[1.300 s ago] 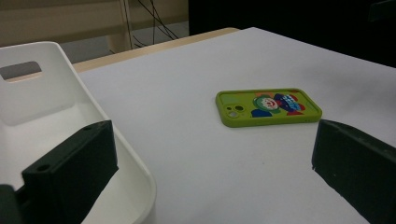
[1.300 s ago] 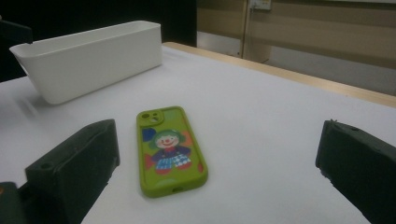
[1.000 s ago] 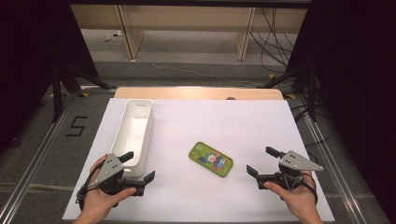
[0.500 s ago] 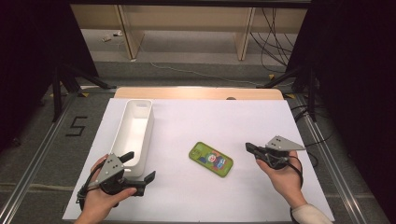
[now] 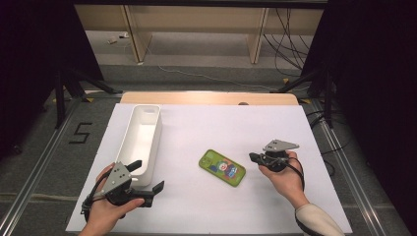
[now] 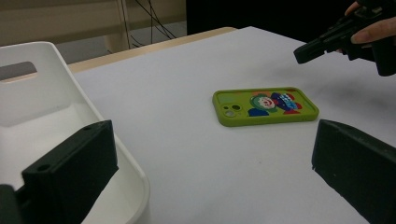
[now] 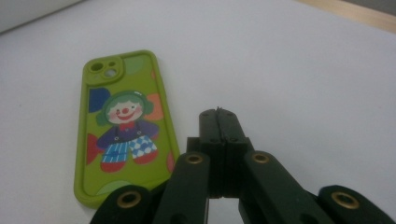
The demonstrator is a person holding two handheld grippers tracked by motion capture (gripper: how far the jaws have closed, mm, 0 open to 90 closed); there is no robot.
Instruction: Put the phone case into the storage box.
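A green phone (image 5: 222, 167) with a cartoon clown on its case lies flat on the white table sheet (image 5: 221, 123), back side up. My right gripper (image 5: 253, 157) is shut with nothing between its jaws, its tip just right of the phone's near end. In the right gripper view the closed jaws (image 7: 218, 116) hover beside the phone (image 7: 123, 126). My left gripper (image 5: 146, 176) is open at the front left, beside the white bin (image 5: 156, 142). In the left gripper view its wide jaws (image 6: 212, 154) frame the phone (image 6: 265, 106), with the right gripper (image 6: 310, 50) beyond it.
The long white bin (image 6: 70, 84) is empty and runs front to back along the sheet's left side. A wooden table edge (image 5: 206, 97) shows behind the sheet. Metal rails (image 5: 339, 147) run along both sides, and cables lie on the floor beyond.
The right gripper's jaws went from open to shut, and the hand moved left and forward toward the phone. The left gripper stayed where it was.
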